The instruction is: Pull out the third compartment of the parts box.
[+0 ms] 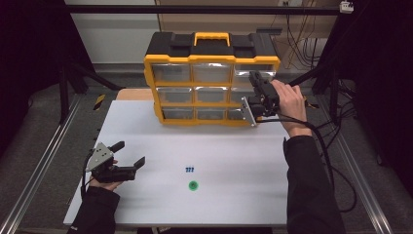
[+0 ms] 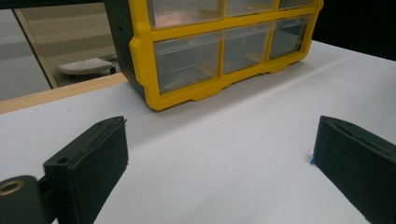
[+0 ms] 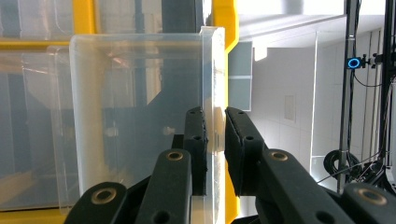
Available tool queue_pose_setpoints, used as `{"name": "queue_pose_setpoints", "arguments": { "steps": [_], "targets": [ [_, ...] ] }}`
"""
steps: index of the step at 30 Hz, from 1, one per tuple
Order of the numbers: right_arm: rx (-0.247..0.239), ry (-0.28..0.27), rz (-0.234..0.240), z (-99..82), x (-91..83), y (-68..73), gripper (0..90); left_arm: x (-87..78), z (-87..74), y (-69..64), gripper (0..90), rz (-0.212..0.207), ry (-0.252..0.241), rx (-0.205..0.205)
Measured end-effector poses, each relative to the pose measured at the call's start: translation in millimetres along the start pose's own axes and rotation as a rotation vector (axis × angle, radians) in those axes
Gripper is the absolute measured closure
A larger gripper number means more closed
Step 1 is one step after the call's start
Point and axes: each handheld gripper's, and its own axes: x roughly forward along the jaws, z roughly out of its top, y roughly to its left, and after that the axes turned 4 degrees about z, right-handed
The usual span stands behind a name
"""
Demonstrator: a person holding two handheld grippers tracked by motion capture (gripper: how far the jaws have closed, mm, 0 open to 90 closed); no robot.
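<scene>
The right gripper point(image 3: 215, 140) is clamped on the front wall of a clear drawer point(image 3: 140, 116), one jaw inside, one outside. In the high view that drawer sits at the right end of the organizer point(image 1: 212, 80), mid row as far as I can tell, but the gripper and hand point(image 1: 291, 105) cover it, so how far it's pulled out is hard to read. The right gripper view cuts off the drawer bottom, and its contents are too blurred by reflections to make out; it looks empty.

Left gripper point(image 1: 127, 154) rests low at the table's point(image 1: 234, 156) left edge, jaws wide apart w/ nothing between them, well apart from the organizer. In the left gripper view a tiny blue bit pokes out beside one jaw, mostly hidden.

Organizer: yellow frame, black top, yellow handle point(image 1: 212, 38), 3 rows x 3 cols = 9 clear drawers, standing at the table's far side. Mid-table near the front: a small cluster of blue bits point(image 1: 190, 169), approx. 3, too small to ID, and 1 green disc point(image 1: 193, 185) just below them. Nothing lies between these and the organizer.
</scene>
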Motion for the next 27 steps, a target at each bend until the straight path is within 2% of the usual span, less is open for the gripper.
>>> {"name": "queue_pose_setpoints", "arguments": {
  "steps": [27],
  "targets": [
    [-0.012, -0.026, 0.010, 3.0, -24.1, -0.3, 79.2, -0.3, 0.7, -0.5, 2.4, -0.001, -0.003, 0.000]
  ]
}}
